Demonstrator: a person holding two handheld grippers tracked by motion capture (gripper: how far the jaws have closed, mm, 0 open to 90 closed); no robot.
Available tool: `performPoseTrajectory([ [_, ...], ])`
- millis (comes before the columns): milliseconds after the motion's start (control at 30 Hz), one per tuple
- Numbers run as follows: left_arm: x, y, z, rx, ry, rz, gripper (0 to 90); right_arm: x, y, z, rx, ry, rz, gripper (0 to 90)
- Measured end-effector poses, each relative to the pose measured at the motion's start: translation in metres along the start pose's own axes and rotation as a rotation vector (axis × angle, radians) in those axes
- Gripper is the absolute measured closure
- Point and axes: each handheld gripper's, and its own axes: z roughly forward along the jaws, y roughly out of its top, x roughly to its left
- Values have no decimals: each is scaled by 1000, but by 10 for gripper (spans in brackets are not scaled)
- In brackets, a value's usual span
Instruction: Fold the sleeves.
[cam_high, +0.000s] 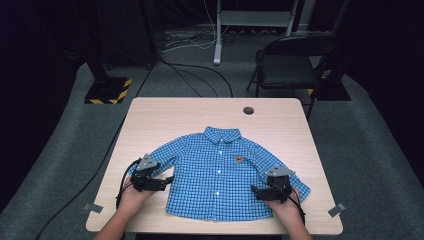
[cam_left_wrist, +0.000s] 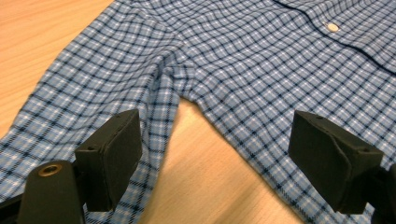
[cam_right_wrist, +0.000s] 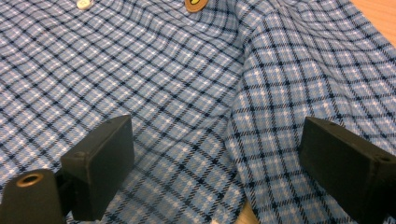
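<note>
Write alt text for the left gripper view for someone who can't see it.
The open left gripper hovers over a blue checked shirt, jaws straddling the gap where sleeve meets body. Bare wooden table shows between them, and a white button sits top right.

Blue checked shirt (cam_high: 220, 175) lies flat, front up, collar away from the person, on the wooden surface (cam_high: 165, 112), sleeves spread to both sides. Left tool (cam_high: 169, 180) sits at the shirt's left sleeve and armpit, right tool (cam_high: 256, 191) at the right sleeve near the hem, each held by a hand from the bottom edge, jaws pointing inward toward the shirt body. Chair (cam_high: 292, 62) stands on the grey floor behind the surface.
</note>
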Motion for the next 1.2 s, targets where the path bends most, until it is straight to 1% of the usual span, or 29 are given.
performPoseTrajectory([
  [200,5,0,-4,-12,13,-14,173,0,0,0,-1,2,1,94],
  [467,14,-2,-10,-28,29,-49,173,0,0,0,-1,1,1,93],
  [667,20,-3,-15,-36,41,-63,178,0,0,0,-1,2,2,94],
  [833,28,-4,-21,-56,56,-90,182,0,0,0,-1,2,2,94],
  [1200,40,-6,-32,-79,90,-127,192,0,0,0,-1,3,2,94],
])
